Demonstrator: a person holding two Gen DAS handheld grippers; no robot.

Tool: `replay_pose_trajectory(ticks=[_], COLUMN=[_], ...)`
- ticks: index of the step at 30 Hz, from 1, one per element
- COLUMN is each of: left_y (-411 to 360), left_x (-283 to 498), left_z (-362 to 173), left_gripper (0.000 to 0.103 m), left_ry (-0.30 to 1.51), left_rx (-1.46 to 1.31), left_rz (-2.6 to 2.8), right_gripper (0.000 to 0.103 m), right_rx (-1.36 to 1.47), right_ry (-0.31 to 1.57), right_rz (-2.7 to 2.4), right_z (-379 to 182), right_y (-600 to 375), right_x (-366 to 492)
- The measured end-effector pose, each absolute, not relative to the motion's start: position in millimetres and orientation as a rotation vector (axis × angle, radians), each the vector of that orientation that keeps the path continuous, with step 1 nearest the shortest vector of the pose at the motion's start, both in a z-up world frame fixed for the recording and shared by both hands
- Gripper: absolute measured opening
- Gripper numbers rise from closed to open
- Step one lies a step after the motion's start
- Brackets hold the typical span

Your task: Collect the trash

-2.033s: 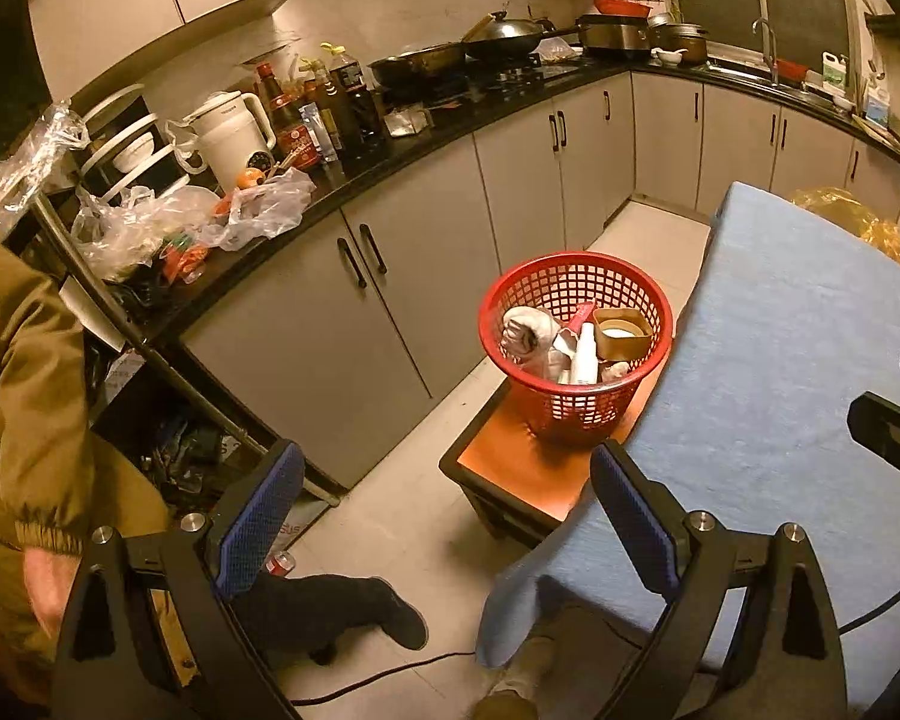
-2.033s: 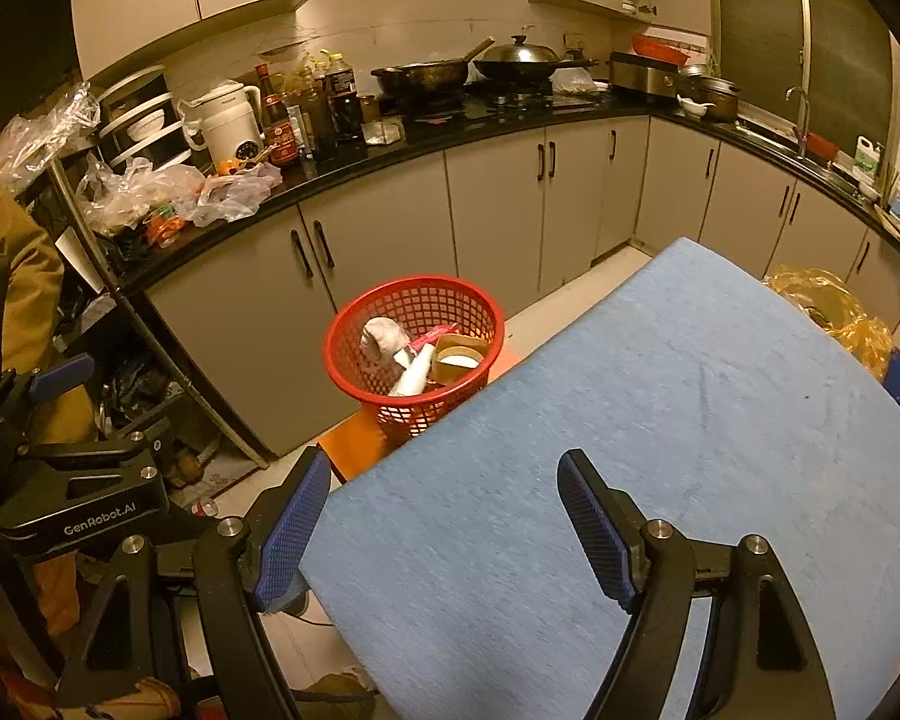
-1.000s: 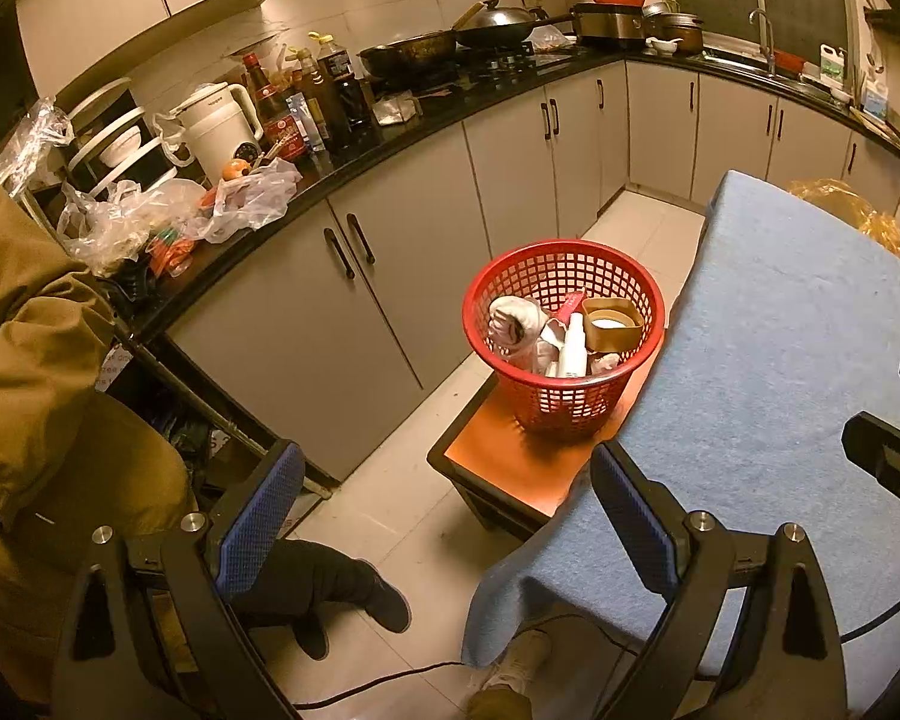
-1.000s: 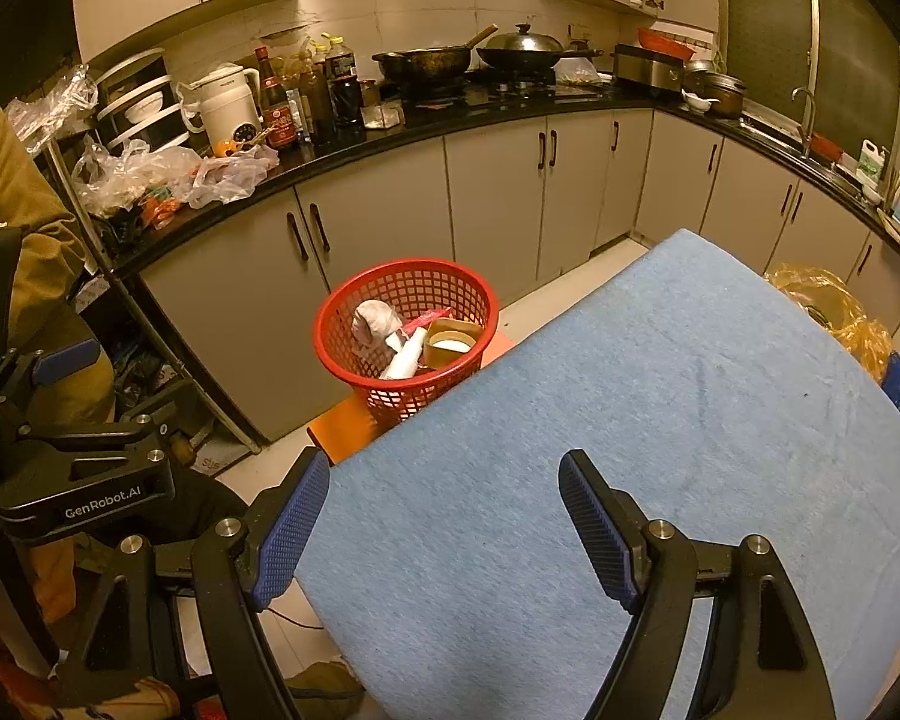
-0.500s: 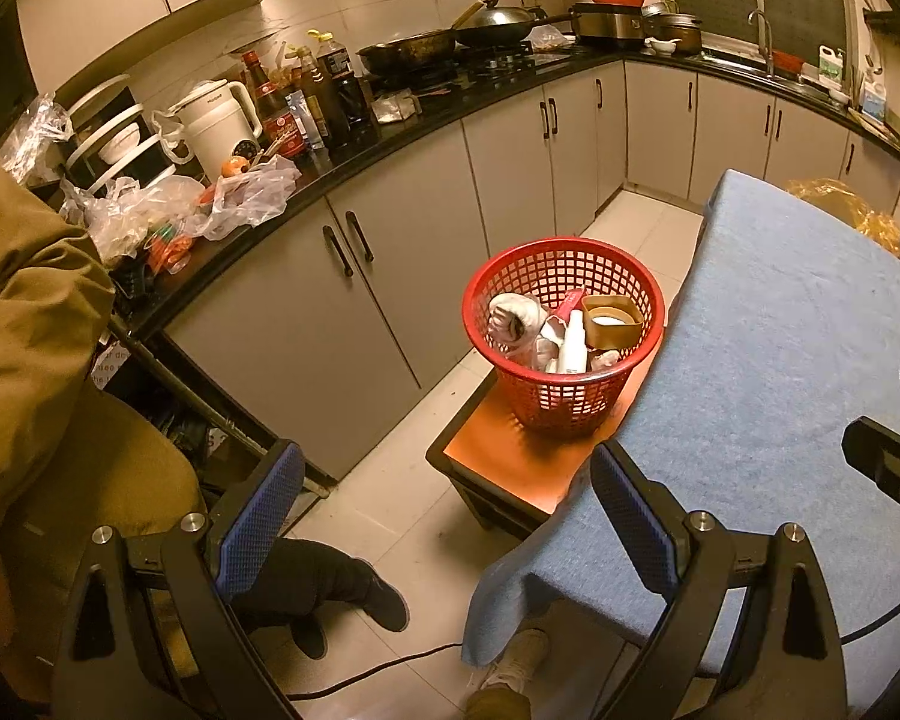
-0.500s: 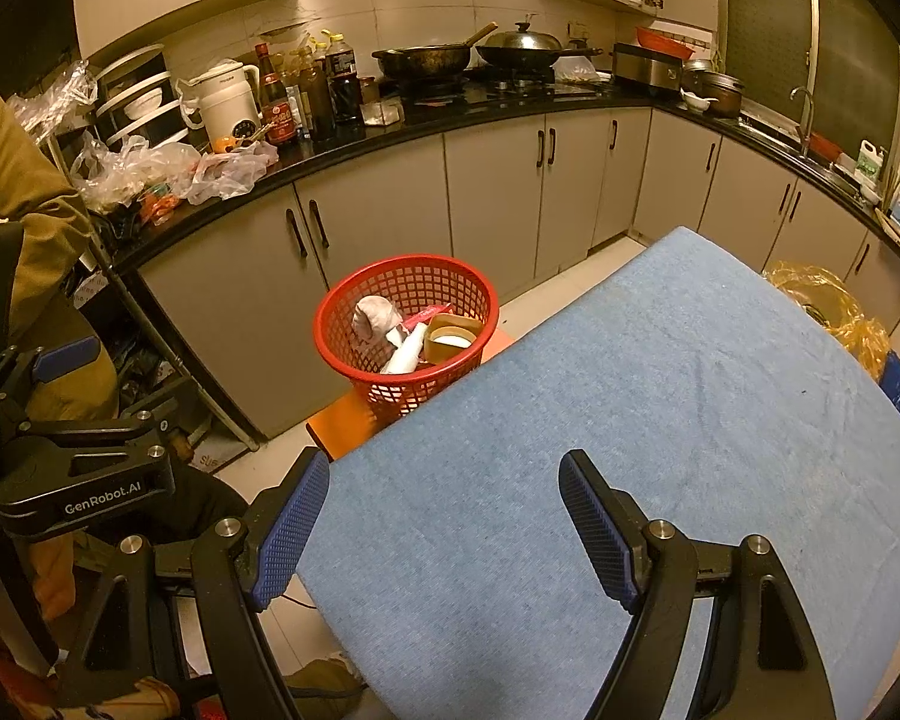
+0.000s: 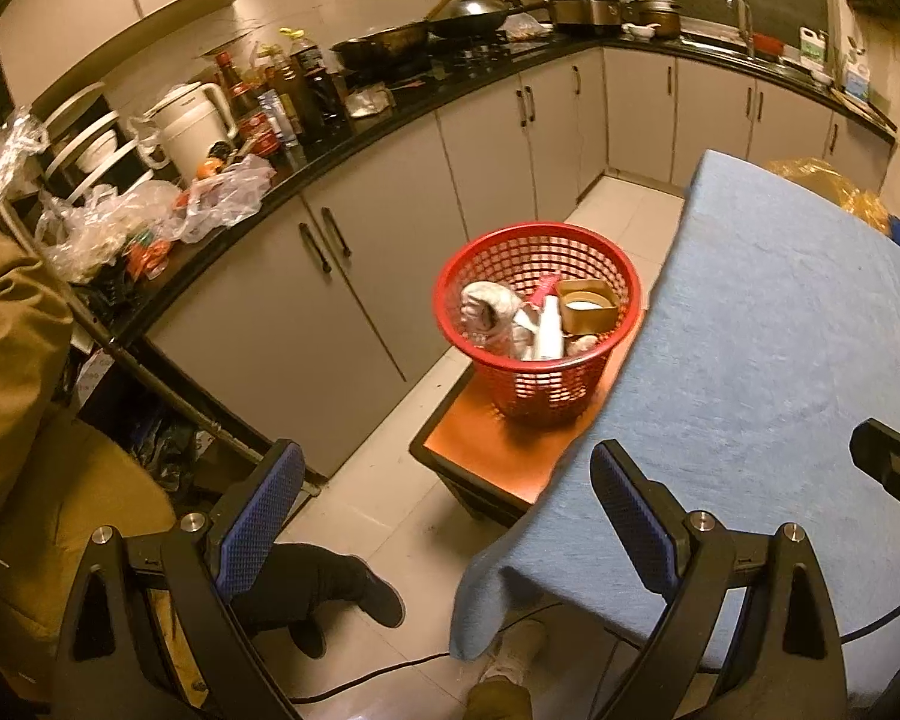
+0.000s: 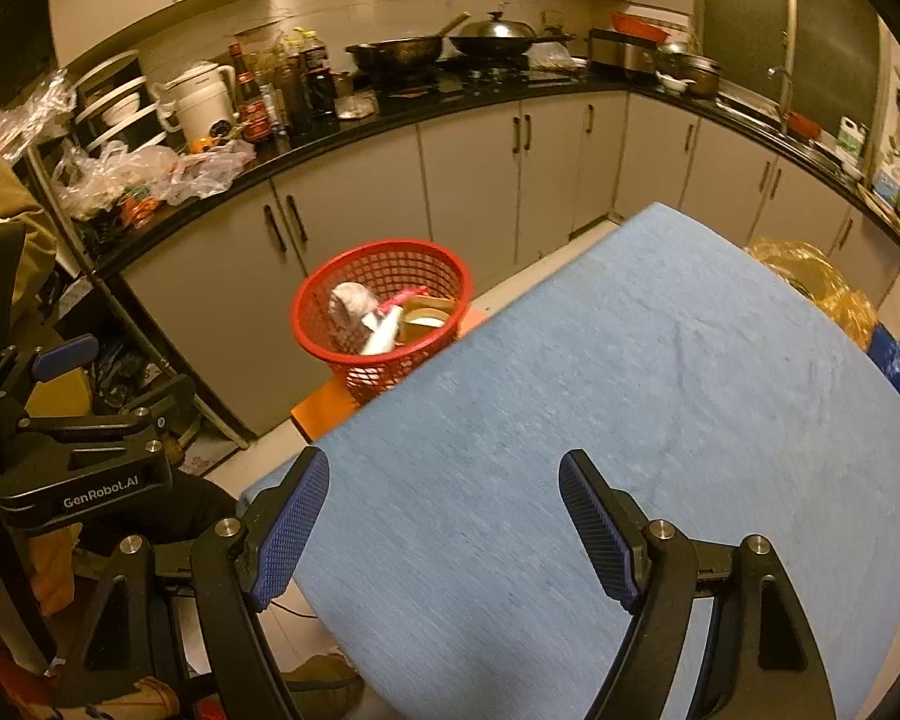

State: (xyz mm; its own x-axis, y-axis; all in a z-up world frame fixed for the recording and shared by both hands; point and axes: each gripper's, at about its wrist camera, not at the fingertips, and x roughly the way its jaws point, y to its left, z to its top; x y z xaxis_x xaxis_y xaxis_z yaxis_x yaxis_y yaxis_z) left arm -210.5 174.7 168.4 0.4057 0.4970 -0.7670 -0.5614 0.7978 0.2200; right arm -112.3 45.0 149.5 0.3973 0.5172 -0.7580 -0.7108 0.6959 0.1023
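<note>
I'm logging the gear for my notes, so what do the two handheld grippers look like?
Both match: the left gripper and right gripper have black angular frames with silver bolts, and two fingers faced with blue textured pads. The left gripper's black body reads "GenRobot.AI" in white. A thin black cable trails on the floor.

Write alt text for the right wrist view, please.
The right gripper hangs open and empty over a bare blue-covered table. Beyond the table's far-left edge, a red basket holds trash, with kitchen cabinets behind.
</note>
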Motion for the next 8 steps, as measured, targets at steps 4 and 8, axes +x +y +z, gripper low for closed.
replay_pose_trajectory(ticks=[4,8], left_y=[161,133], left_x=[-196,-177], left_z=[164,150], left_gripper=[0.095,0.095], left_ry=[0.957,0.978], left_rx=[-0.054,-0.048], left_rz=[0.621,0.491], right_gripper=[0.083,0.083], right_rx=[-0.219,-0.154], right_ry=[0.89,0.944], right_rz=[0.727,0.609], right_z=[143,129], right_y=[20,-24], right_x=[-105,-92])
